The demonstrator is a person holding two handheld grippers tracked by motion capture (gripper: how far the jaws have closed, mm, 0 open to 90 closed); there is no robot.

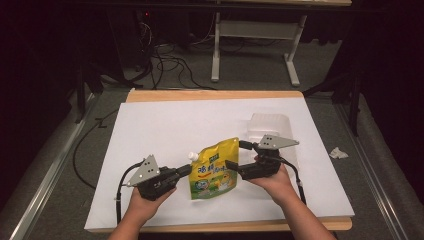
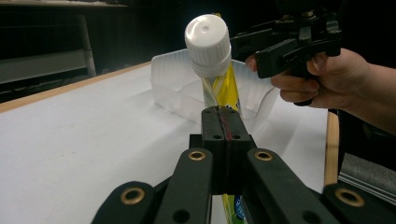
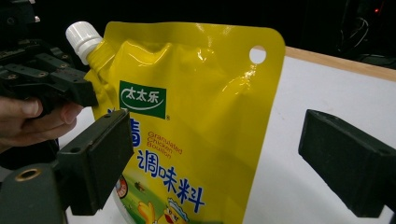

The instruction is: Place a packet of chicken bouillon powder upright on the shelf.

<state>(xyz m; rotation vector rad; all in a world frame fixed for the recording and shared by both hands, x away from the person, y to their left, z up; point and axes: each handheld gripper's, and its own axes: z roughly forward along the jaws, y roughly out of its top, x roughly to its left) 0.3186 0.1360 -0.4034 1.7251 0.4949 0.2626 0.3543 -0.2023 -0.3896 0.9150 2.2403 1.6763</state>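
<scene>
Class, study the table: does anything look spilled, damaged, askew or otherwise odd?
Nothing is spilled or damaged. The yellow pouch stands upright with its white cap on, pinched at one edge by the left gripper. The right gripper is open beside it. A crumpled scrap lies off the table, on the floor.

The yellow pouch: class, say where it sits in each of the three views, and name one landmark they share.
High view: pouch low centre, between the grippers.
Left gripper view: edge-on at centre.
Right gripper view: fills the middle.
Shared landmark: its white cap.
</scene>
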